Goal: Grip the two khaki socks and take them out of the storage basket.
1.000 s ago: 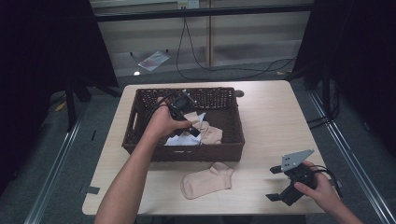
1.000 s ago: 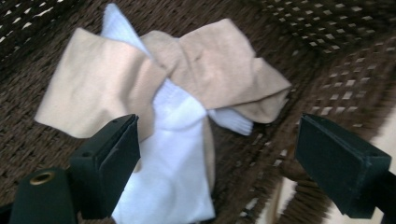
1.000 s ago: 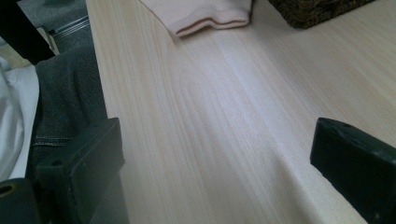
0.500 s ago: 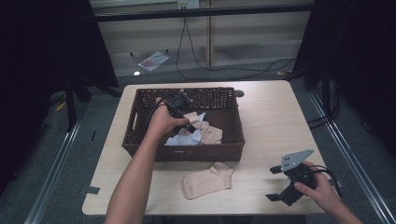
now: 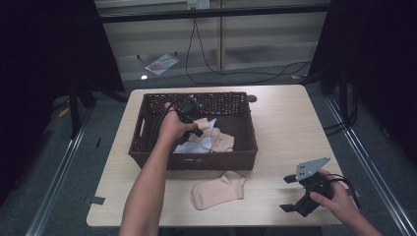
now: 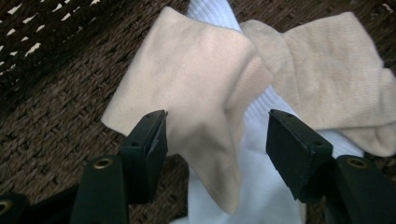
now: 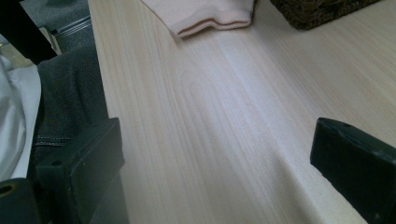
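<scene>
Wicker basket (image 5: 147, 142) on a pale wooden desk (image 5: 285, 123), holding a loose heap of socks. Within it, the left gripper (image 6: 217, 130) points down over a beige sock (image 6: 196, 79) that lies folded on top of a white sock (image 6: 261, 186); a second beige sock (image 6: 336, 88) lies just beside it, overlapping the white one. The left gripper's fingers (image 6: 149, 140) have just been closing and stand apart, with a fold of the beige sock between them; one finger touches the fabric edge, while the other stands clear above the white sock, so the sock is not yet pinched. In the high view, the left hand (image 5: 173, 125) sits over the basket's middle. Another beige sock (image 5: 219, 189) lies flat on the desk in front of the basket. The right gripper (image 5: 300, 194) rests low over the desk's near right corner, well apart from the basket, its fingers (image 7: 79, 163) wide apart with bare wood between them.
</scene>
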